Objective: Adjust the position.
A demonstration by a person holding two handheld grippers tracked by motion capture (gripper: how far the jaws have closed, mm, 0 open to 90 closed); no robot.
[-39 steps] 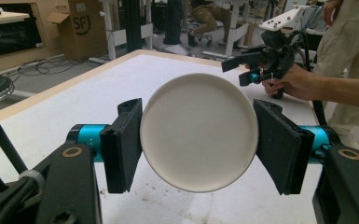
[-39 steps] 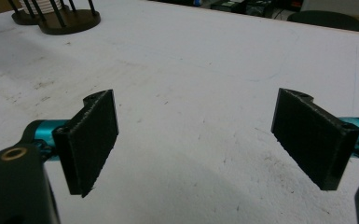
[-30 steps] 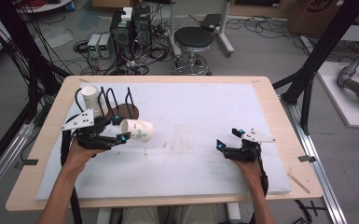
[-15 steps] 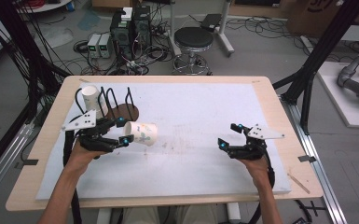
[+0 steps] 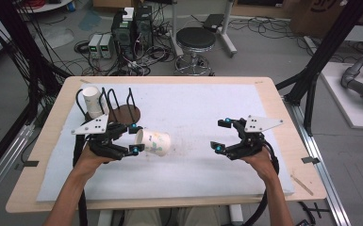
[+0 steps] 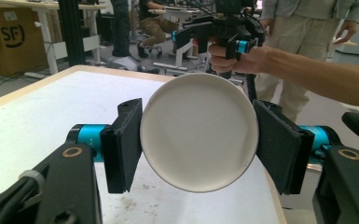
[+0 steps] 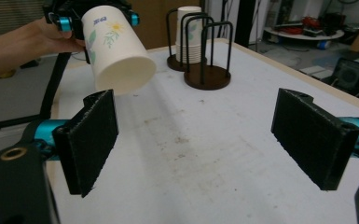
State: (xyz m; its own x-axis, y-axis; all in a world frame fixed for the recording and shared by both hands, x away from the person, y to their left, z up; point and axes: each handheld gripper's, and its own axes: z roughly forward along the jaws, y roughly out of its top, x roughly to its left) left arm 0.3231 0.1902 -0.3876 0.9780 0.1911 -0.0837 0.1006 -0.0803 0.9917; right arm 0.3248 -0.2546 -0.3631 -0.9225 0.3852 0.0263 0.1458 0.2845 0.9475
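A white paper cup (image 5: 154, 142) with a flower print lies sideways in the air, mouth pointing right, with my left gripper (image 5: 134, 139) shut on its base end. In the left gripper view the cup's round bottom (image 6: 198, 137) sits squeezed between the two black pads (image 6: 123, 144). My right gripper (image 5: 220, 134) stands open over the mat's right half, jaws toward the cup with a gap between them. From the right gripper view the cup (image 7: 116, 51) hangs beyond the widely spread pads (image 7: 88, 140), mouth facing this camera.
A stack of paper cups (image 5: 92, 100) stands in a black wire holder (image 5: 125, 114) with a round brown base at the mat's back left. The white mat (image 5: 193, 108) covers the wooden table (image 5: 273, 94). A stool and electronics stand beyond the far edge.
My left gripper has carried the cup a little to the right, toward the table's middle. The right gripper has shifted slightly away from the person, jaws still open.
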